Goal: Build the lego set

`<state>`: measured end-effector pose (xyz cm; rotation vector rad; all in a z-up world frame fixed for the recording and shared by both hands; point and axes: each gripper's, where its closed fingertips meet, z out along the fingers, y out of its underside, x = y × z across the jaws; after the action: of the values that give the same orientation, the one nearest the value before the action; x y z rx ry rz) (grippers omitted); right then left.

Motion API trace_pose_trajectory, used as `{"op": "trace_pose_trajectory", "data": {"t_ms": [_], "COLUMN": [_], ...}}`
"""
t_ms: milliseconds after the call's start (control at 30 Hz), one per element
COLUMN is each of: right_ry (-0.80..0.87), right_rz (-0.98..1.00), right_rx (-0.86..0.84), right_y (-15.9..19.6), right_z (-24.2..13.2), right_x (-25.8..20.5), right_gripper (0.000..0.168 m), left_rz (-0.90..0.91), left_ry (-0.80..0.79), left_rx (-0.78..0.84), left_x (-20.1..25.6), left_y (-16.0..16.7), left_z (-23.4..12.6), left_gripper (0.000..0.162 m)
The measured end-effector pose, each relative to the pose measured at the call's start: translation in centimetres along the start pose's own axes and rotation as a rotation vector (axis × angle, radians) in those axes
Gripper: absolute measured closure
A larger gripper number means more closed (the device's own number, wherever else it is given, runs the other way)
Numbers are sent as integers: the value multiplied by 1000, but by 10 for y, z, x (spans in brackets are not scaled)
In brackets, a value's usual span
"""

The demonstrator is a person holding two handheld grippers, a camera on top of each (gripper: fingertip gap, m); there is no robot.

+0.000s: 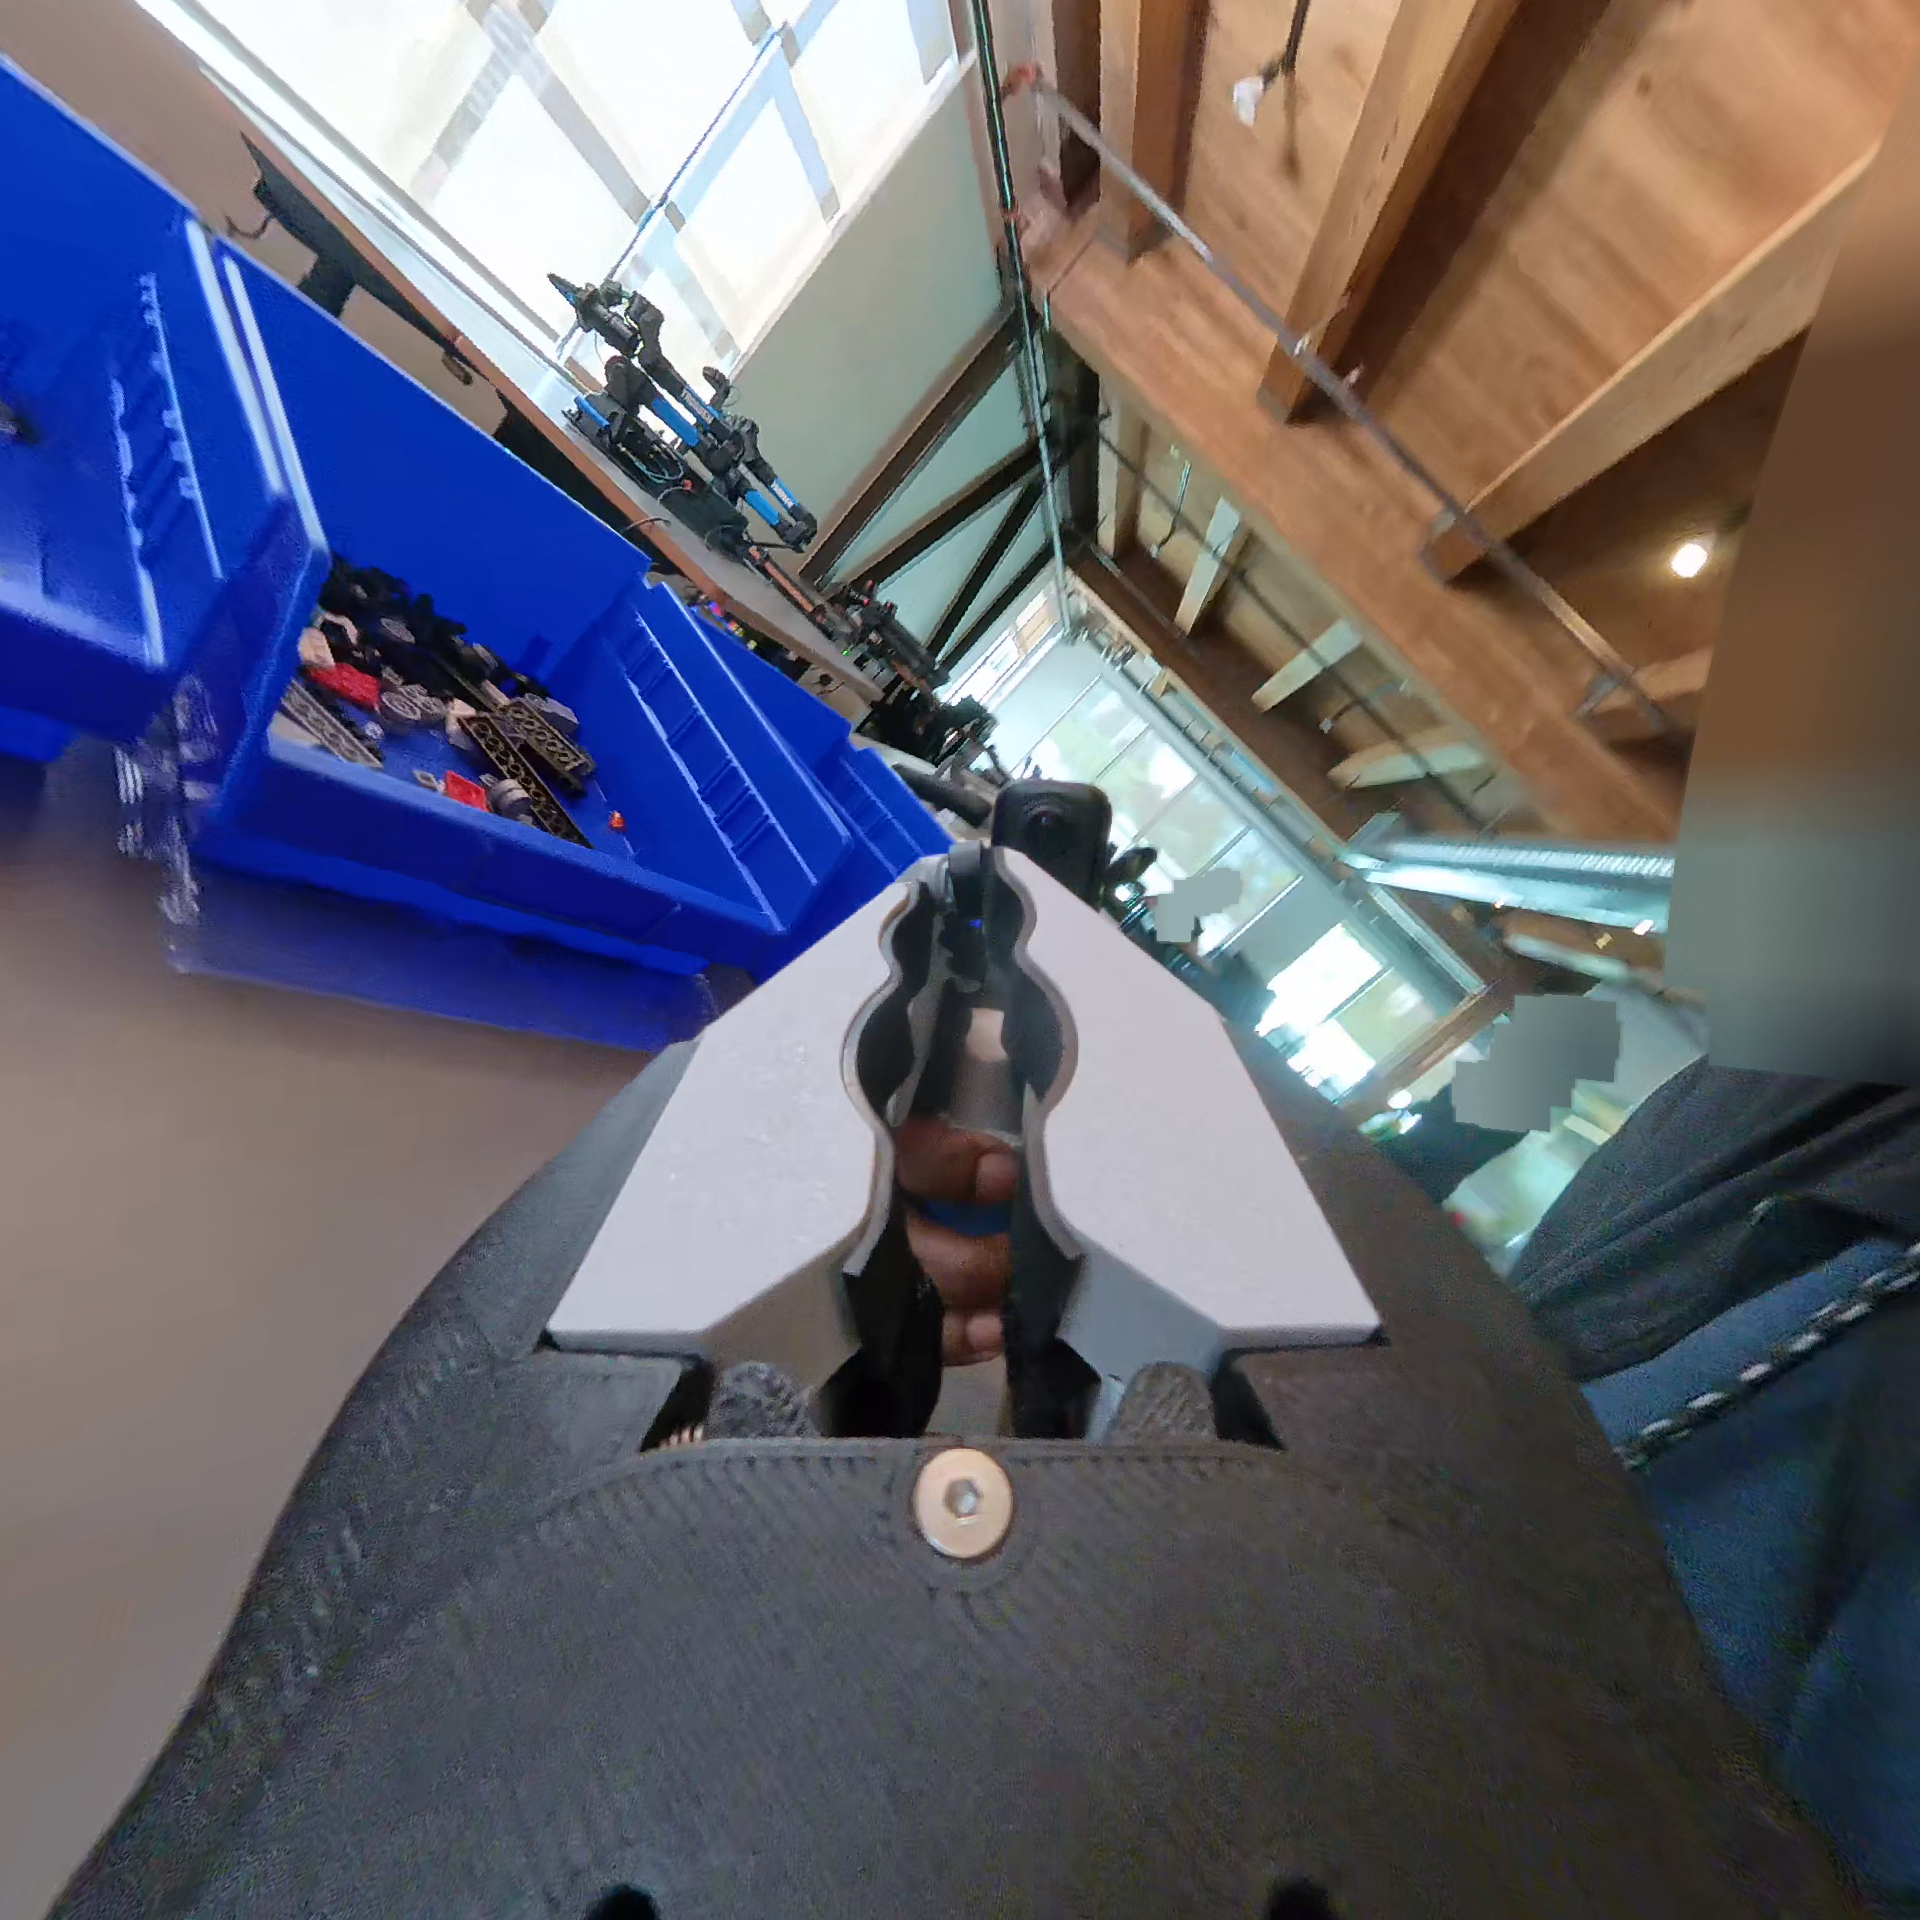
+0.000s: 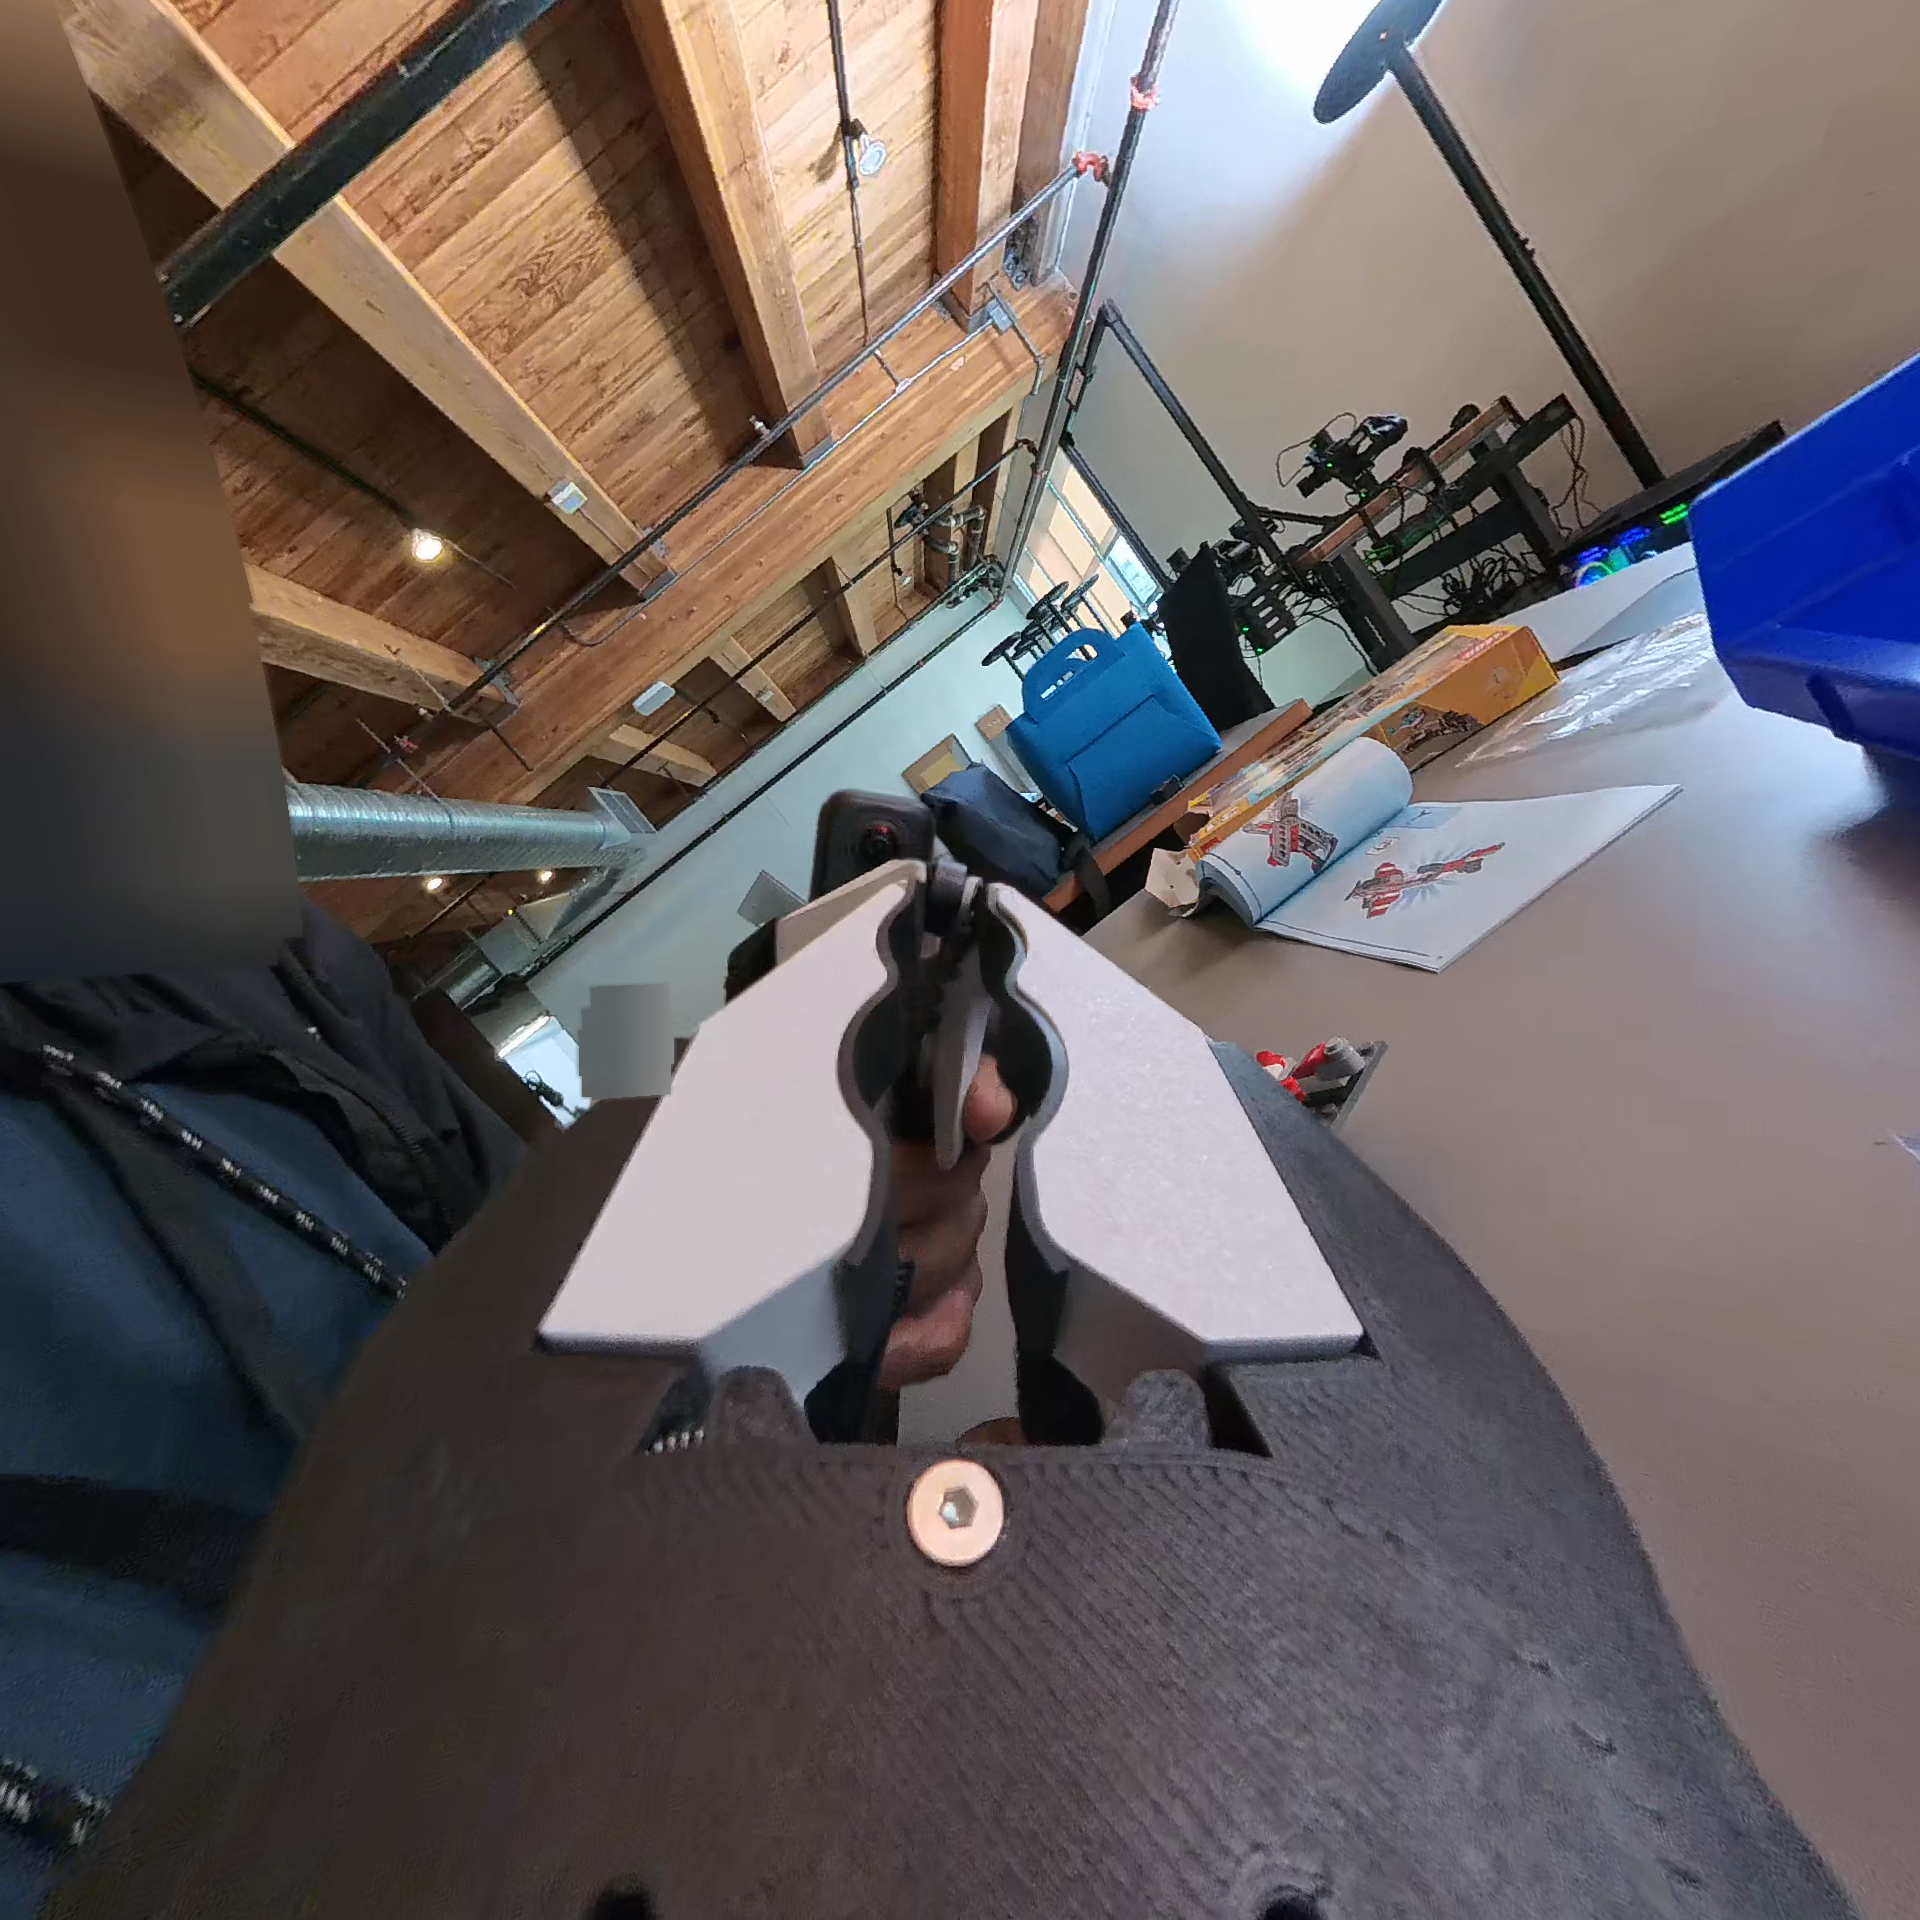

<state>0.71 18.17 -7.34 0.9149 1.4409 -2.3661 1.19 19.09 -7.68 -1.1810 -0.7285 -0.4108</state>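
My left gripper (image 1: 966, 888) is held up off the table, its fingers closed on a small dark grey and black lego piece (image 1: 968, 914) at the tips. My right gripper (image 2: 951, 883) faces it tip to tip, closed on a small black and grey lego piece (image 2: 948, 920). Each view shows the other gripper's camera just behind the tips, and a hand through the gap between the fingers. A small red and grey lego build (image 2: 1317, 1070) lies on the table to the right of the right gripper. An open blue bin (image 1: 665, 883) holds several loose lego parts (image 1: 436, 717).
An open instruction booklet (image 2: 1455, 883) and a yellow lego box (image 2: 1455, 691) lie on the brown table (image 2: 1662, 1143), with a clear plastic bag (image 2: 1631, 675) beyond. Another blue bin (image 2: 1829, 592) stands at the right. More blue bins (image 1: 94, 436) stand at the left. The person's dark jacket (image 2: 208, 1195) is close by. My left and right fingertips are right by each other.
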Motion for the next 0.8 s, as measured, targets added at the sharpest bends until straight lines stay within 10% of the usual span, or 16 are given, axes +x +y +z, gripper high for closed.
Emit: {"op": "trace_pose_trajectory", "data": {"t_ms": [800], "right_ry": [-184], "right_rz": [0], "right_rx": [37], "right_y": [-11], "right_z": [-10], "right_x": [-26], "right_gripper": [160], "left_rz": [316], "left_ry": [104], "left_rx": [-166], "left_x": [28], "left_y": [7], "left_z": [6], "left_gripper": [153]}}
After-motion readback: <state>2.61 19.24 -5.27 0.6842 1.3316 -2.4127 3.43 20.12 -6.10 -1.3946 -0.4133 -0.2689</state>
